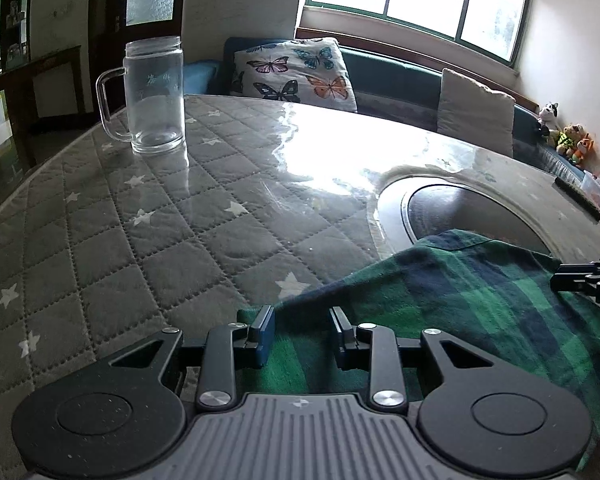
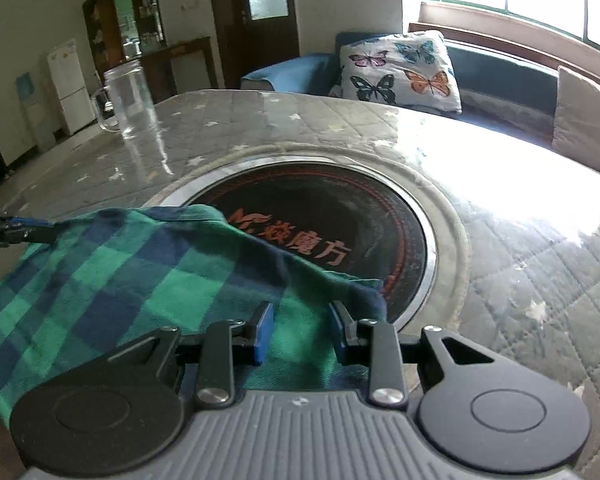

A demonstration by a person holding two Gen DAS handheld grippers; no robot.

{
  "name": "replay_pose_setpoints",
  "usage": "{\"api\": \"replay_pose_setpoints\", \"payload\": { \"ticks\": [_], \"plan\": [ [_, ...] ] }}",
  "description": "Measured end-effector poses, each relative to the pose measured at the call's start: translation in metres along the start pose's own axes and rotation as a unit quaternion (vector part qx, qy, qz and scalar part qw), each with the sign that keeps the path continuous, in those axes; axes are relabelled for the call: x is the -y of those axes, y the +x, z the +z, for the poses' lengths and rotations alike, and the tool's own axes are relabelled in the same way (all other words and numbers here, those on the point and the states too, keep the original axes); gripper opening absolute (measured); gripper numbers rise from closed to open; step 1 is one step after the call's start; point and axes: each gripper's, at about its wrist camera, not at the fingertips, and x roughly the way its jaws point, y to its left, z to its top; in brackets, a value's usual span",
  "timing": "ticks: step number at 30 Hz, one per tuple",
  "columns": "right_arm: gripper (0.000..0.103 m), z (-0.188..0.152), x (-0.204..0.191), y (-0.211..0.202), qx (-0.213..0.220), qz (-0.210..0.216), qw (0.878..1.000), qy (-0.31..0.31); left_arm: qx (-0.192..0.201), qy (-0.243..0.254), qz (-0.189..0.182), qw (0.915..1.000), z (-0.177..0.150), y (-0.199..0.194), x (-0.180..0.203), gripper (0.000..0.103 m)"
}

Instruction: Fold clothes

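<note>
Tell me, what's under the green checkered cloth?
The green checkered cloth lies on the quilted star table cover, and its far edge overlaps the round black cooktop. Anything else beneath it is hidden.

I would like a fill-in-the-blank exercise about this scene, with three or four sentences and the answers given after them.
1. The plaid cloth is checked in dark blue and ____.
2. The pillow on the sofa is printed with ____.
3. The glass mug stands upright on the quilted table cover and holds ____ liquid.
4. The jaws of the left gripper and the right gripper stand ____, with cloth between the fingers.

Missing words: green; butterflies; no; open
</note>
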Motion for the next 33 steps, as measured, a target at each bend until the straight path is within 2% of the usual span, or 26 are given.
{"api": "replay_pose_setpoints", "payload": {
  "ticks": [10, 12, 15, 16, 18, 20, 22, 25, 28, 29, 33],
  "plan": [
    [0.03, 0.007, 0.008, 0.005, 0.0, -0.006, 1.0, 0.008, 0.002, 0.018, 0.013, 0.9997, 0.004, 0.007, 0.004, 0.035],
    [0.031, 0.009, 0.005, 0.002, 0.003, -0.01, 1.0, 0.002, 0.005, 0.017, 0.013, 0.9998, 0.005, 0.005, 0.004, 0.048],
    [0.034, 0.01, -0.005, -0.006, 0.012, -0.013, 1.0, -0.019, 0.016, 0.019, 0.018, 0.9995, 0.006, -0.001, 0.005, 0.055],
    [0.041, 0.01, -0.008, -0.009, 0.016, -0.011, 1.0, -0.023, 0.019, 0.017, 0.017, 0.9995, 0.006, -0.004, 0.005, 0.059],
    [0.043, 0.01, -0.019, -0.018, 0.028, -0.005, 0.999, -0.035, 0.026, 0.015, 0.025, 0.9992, 0.006, -0.01, 0.004, 0.082],
    [0.049, 0.009, -0.029, -0.025, 0.034, 0.005, 0.998, -0.046, 0.038, 0.015, 0.035, 0.9985, 0.004, -0.017, 0.003, 0.093],
    [0.051, 0.006, -0.041, -0.033, 0.038, 0.017, 0.997, -0.058, 0.046, 0.015, 0.039, 0.9981, 0.003, -0.026, 0.001, 0.101],
    [0.058, 0.0, -0.066, -0.044, 0.043, 0.046, 0.995, -0.083, 0.056, 0.01, 0.038, 0.9976, 0.0, -0.037, -0.003, 0.103],
    [0.059, -0.008, -0.09, -0.053, 0.045, 0.068, 0.99, -0.111, 0.063, 0.001, 0.035, 0.9974, -0.005, -0.049, -0.007, 0.103],
    [0.064, -0.013, -0.102, -0.055, 0.046, 0.074, 0.988, -0.127, 0.065, 0.0, 0.035, 0.9973, -0.007, -0.053, -0.007, 0.103],
    [0.067, -0.032, -0.133, -0.058, 0.043, 0.079, 0.979, -0.182, 0.064, -0.003, 0.027, 0.9976, -0.016, -0.064, -0.009, 0.103]
  ]
}}
